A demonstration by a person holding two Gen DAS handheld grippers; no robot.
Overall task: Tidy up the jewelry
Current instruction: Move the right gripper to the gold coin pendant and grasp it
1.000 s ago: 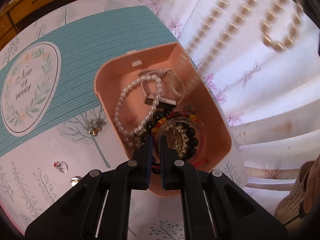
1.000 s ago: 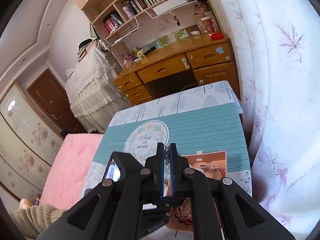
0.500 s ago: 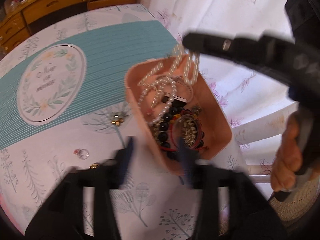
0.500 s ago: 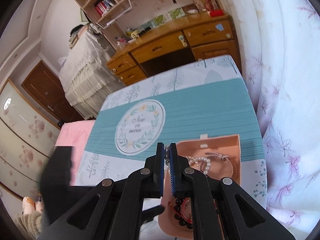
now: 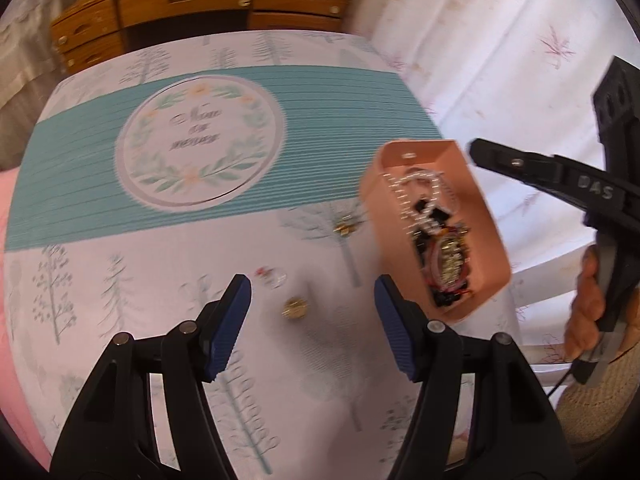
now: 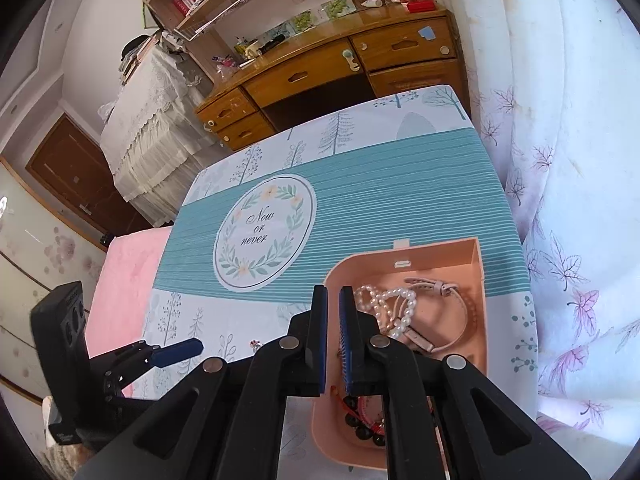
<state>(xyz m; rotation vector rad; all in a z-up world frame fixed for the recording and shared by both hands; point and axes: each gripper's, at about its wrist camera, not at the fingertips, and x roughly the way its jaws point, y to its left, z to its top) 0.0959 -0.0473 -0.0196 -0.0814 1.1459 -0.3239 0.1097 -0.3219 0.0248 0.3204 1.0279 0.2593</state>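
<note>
Since a second ago the left gripper (image 5: 312, 322) has let go at the pink jewelry box (image 5: 480, 216) and is now hanging above the table with its jaws spread wide and nothing between them. Meanwhile the right gripper (image 6: 333, 336) is hovering over the box's near-left rim, its jaws narrowed to a slim gap; whether anything is pinched there cannot be told. Pearl strands (image 6: 394, 306), a pink watch (image 6: 444, 292) and dark beads (image 6: 362, 428) are lying inside the box. A gold earring (image 5: 295, 307) and a small ring (image 5: 274, 278) are resting loose on the tablecloth (image 6: 380, 204), printed "Now or never". "DAS" is showing on the right gripper's arm. A wooden desk (image 6: 340, 68) is standing beyond.
</note>
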